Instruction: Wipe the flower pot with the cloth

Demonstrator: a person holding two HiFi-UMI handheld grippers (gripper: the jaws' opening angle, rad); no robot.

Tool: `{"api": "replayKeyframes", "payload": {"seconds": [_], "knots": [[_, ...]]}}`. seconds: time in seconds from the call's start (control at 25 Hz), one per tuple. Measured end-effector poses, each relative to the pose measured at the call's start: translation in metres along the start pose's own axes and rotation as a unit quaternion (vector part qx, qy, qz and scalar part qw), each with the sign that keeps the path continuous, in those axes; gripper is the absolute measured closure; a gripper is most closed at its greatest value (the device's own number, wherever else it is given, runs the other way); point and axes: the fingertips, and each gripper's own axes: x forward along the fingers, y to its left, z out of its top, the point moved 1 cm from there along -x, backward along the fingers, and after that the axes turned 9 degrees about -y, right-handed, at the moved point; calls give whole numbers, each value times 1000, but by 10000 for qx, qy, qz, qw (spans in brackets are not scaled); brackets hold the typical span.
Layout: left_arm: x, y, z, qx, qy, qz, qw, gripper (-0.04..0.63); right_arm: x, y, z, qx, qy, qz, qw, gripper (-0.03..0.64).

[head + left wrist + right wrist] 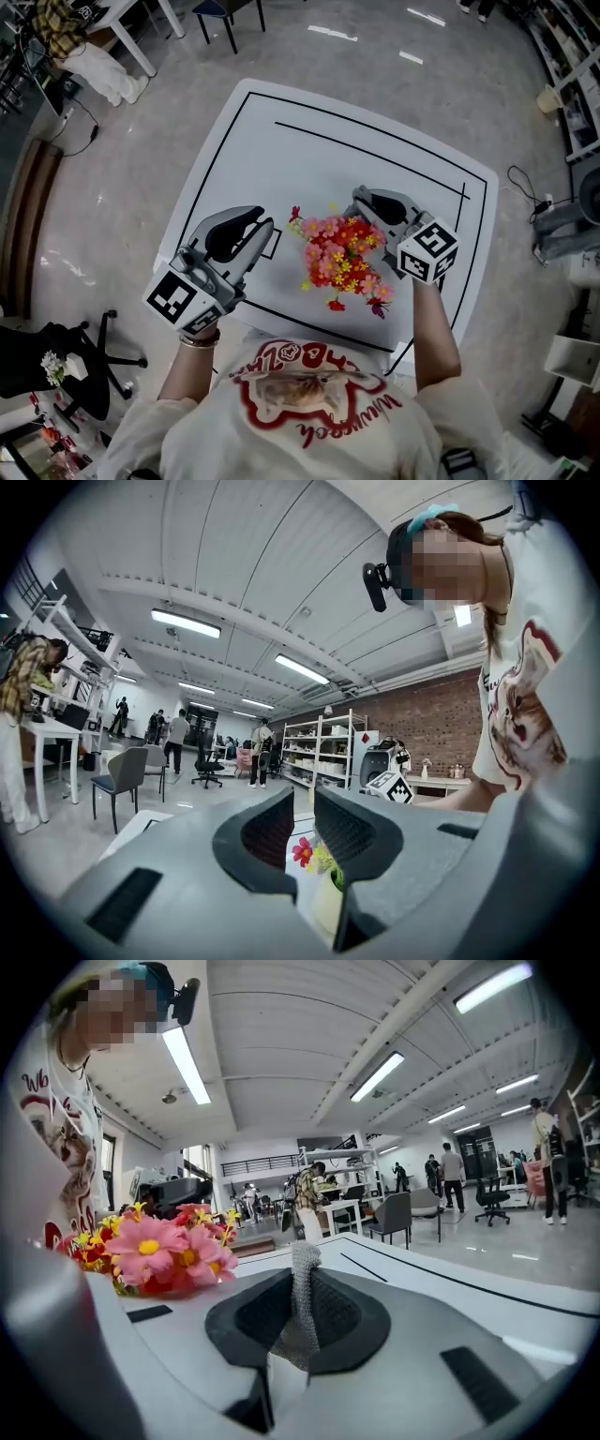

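The flower pot stands mid-table, topped by pink, red and yellow flowers (339, 261) that hide the pot itself from above. Through the left gripper's jaws I see its pale pot (326, 907) and a red bloom. My left gripper (265, 227) lies level to the left of the flowers, its jaws (303, 803) slightly apart with nothing between them. My right gripper (360, 199) sits just right of the flowers and is shut on a grey knitted cloth (302, 1288), which sticks up between its pads. The flowers (155, 1251) are close on that gripper's left.
The white table (281, 150) has black lines marked on it and ends near my body. A black office chair (66, 361) stands on the floor at lower left. Shelves, chairs and people are far off in the room.
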Motion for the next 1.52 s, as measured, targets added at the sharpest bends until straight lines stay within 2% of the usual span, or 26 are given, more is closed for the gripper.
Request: {"api": "replayKeyframes", "payload": {"seconds": [0.2, 0.6, 1.52], "knots": [[0, -2, -3, -90, -8, 20, 10000, 522, 5, 10, -13, -189, 241, 285, 9991, 578], [-6, -1, -2, -48, -6, 100, 9999, 522, 5, 22, -29, -82, 371, 589, 9975, 578], [-21, -20, 2, 8, -34, 35, 10000, 522, -21, 25, -38, -54, 261, 209, 9994, 578]]}}
